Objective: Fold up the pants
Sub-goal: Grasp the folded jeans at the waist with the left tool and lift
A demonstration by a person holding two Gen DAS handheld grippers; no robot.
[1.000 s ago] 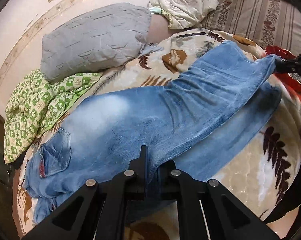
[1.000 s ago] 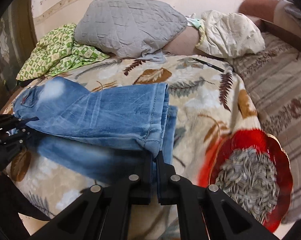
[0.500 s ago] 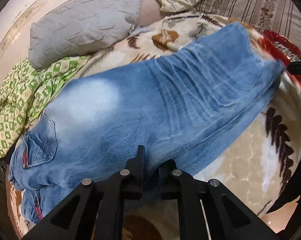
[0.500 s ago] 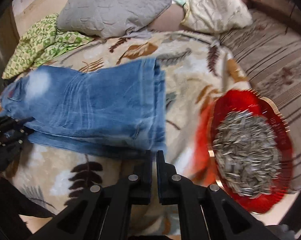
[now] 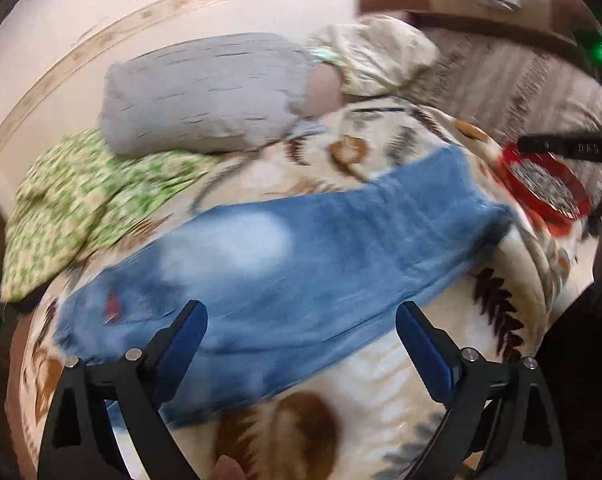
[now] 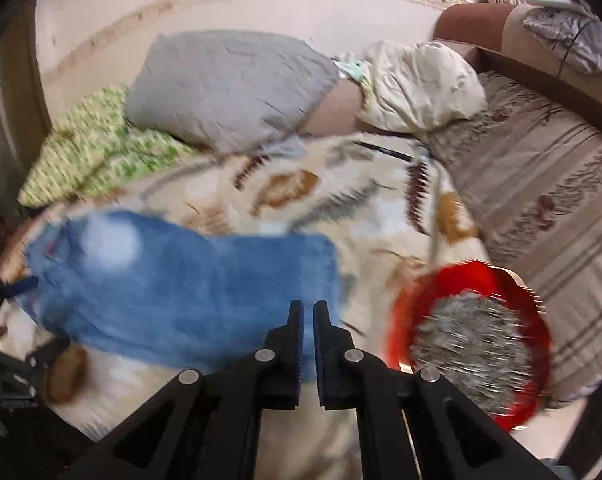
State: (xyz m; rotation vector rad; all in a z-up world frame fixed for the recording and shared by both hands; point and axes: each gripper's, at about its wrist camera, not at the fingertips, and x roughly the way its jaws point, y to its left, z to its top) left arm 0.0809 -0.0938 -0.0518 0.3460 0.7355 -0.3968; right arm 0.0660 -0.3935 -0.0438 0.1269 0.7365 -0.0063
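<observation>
At the bottom, the left gripper [image 5: 301,320] has its jaws spread wide, holding nothing, just above the jeans [image 5: 301,264]. The right gripper [image 6: 308,312] has its jaws nearly pressed together, with only a thin gap and nothing between them. The jeans lie flat on the blanket [image 5: 381,380], one leg on top of the other, so they look ready for the next fold. At 3 o'clock sits a red bowl [image 6: 413,308] of seeds, close to the leg ends; a swing could knock it. At 11 o'clock, farther back, are a green cloth [image 5: 81,200] and a gray pillow [image 5: 205,92].
</observation>
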